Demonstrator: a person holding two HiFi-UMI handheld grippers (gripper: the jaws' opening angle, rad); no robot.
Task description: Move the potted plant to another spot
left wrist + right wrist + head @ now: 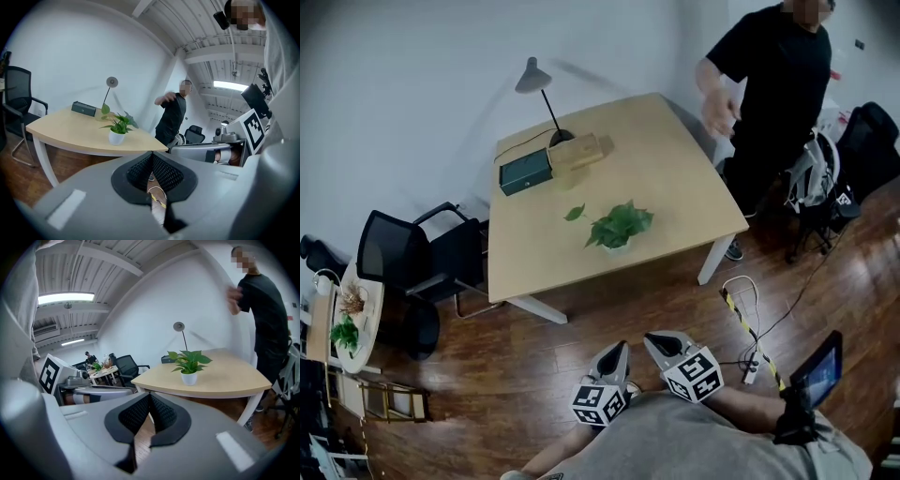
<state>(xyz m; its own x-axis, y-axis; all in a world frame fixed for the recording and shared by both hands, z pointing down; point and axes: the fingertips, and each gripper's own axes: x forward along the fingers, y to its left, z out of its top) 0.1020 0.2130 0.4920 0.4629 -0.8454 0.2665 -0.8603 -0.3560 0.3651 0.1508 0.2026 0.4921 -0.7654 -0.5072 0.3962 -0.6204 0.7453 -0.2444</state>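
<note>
A small green potted plant [619, 228] in a white pot stands on the light wooden table [675, 159], near its front edge; it also shows as the plant [118, 129] and the plant [189, 365] in the two gripper views. Both grippers are held close to my body, well short of the table. My left gripper [622, 347] is shut with nothing between its jaws, its tips meeting at the left gripper [152, 153]. My right gripper [652, 338] is shut and empty too, seen again as the right gripper [149, 395].
A person in black [773, 84] stands at the table's far right corner. On the table are a dark green box [525, 172], a wooden block [581, 150] and a desk lamp [542, 92]. A black office chair [412, 267] stands left; cables [750, 328] lie on the wooden floor.
</note>
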